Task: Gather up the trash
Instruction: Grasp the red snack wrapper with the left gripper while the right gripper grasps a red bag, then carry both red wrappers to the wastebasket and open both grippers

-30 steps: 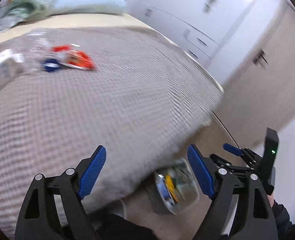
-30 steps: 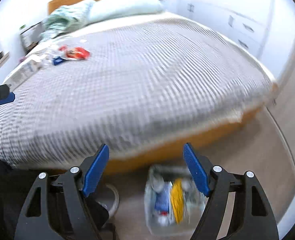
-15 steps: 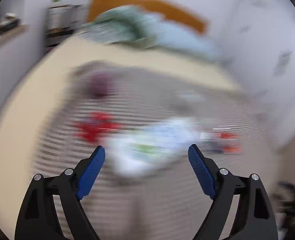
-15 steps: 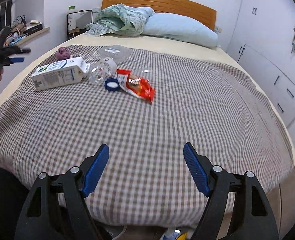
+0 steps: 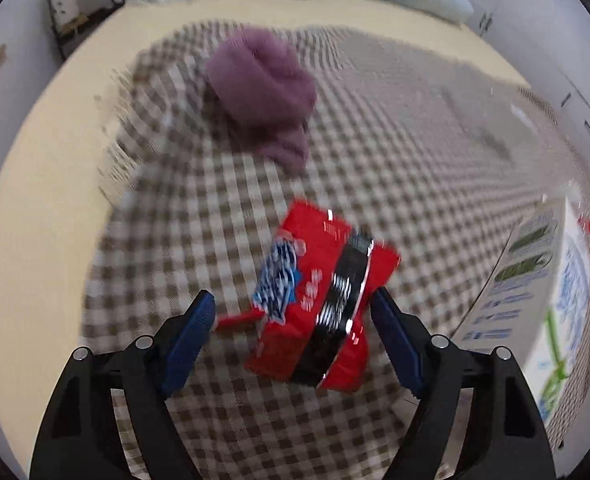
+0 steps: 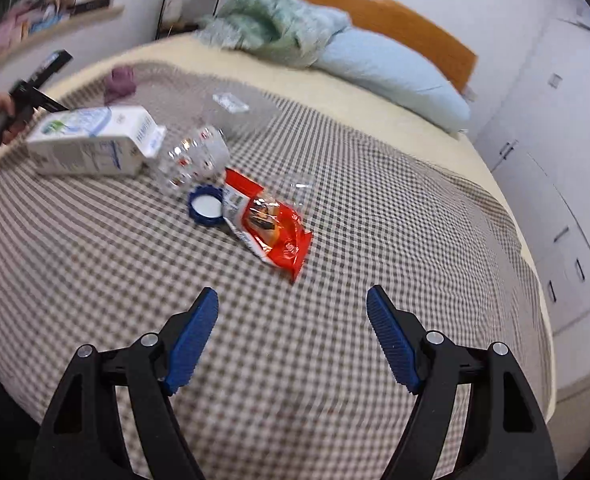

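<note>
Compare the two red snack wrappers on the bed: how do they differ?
The red wrapper with the black band sits between the open left tongs, beside the milk carton; the red-orange wrapper lies ahead of the open right tongs, outside their span. The banded one looks crumpled and raised; the red-orange one lies flat against the blue cap. Neither is gripped; both rest on the checked blanket.
</note>
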Tool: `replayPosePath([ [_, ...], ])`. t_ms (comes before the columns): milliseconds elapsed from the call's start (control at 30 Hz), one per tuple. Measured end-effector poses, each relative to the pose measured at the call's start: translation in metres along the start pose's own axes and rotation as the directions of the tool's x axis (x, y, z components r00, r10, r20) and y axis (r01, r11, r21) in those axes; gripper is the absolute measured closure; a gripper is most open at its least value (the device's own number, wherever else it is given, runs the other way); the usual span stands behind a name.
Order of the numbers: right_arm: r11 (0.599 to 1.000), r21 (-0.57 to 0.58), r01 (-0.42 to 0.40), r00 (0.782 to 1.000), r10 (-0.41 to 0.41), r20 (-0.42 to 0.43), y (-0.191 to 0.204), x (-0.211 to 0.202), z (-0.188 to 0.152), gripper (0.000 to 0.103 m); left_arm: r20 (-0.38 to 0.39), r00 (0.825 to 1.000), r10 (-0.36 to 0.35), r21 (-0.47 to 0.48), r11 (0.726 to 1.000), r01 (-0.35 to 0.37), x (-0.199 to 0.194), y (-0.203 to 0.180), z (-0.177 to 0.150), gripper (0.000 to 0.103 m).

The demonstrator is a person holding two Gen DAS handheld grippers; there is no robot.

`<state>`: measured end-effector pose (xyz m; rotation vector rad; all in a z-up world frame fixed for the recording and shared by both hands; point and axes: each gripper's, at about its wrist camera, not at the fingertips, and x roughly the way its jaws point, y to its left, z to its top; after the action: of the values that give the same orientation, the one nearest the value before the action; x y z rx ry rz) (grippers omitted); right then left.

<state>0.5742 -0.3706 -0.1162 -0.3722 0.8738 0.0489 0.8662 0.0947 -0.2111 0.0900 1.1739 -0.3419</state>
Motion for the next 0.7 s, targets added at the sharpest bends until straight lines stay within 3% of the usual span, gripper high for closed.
replayPosePath([
  [100,0.998,-0.056,0.003,0.999,-0.006,-0.046,0.003,0.041,0.014,0.03,0.041,0.999,-0.006,0.03,1.0,0.005,0.0,-0.004,-0.012,0.057],
  [133,0.996,-0.083,0.016,0.998,-0.021,-0.061,0.006,0.054,0.017,0.03,0.057,0.998,-0.019,0.031,0.999,0.018,-0.003,-0.004,-0.014,0.072],
  [200,0.994,-0.113,0.001,0.995,-0.013,-0.103,0.012,0.085,0.022,0.03,0.078,0.996,-0.032,0.019,0.999,0.031,-0.012,-0.004,-0.017,0.079],
  [267,0.996,-0.056,-0.07,0.991,0.063,-0.117,0.015,0.104,0.028,0.03,0.108,0.994,-0.023,-0.01,1.0,0.024,-0.028,-0.001,-0.021,0.085],
  [367,0.984,0.033,-0.177,0.981,0.179,-0.072,0.021,0.118,0.042,0.03,0.17,0.985,0.004,-0.029,1.0,0.001,-0.062,0.0,-0.025,0.089],
  [500,0.96,0.168,-0.223,0.973,0.231,-0.028,0.019,0.135,0.058,0.03,0.255,0.966,0.035,-0.066,0.998,-0.019,-0.114,-0.002,-0.032,0.09],
  [567,0.934,0.249,-0.257,0.961,0.274,-0.034,0.015,0.147,0.063,0.055,0.283,0.958,0.038,-0.073,0.997,-0.018,-0.132,-0.004,-0.028,0.09],
  [600,0.913,0.295,-0.281,0.949,0.31,-0.056,0.013,0.155,0.063,0.076,0.296,0.954,0.042,-0.075,0.997,-0.021,-0.142,-0.008,-0.031,0.09],
  [700,0.869,0.381,-0.316,0.929,0.365,-0.062,0.002,0.16,0.054,0.093,0.34,0.94,0.02,-0.085,0.996,0.01,-0.18,-0.025,-0.047,0.09],
])
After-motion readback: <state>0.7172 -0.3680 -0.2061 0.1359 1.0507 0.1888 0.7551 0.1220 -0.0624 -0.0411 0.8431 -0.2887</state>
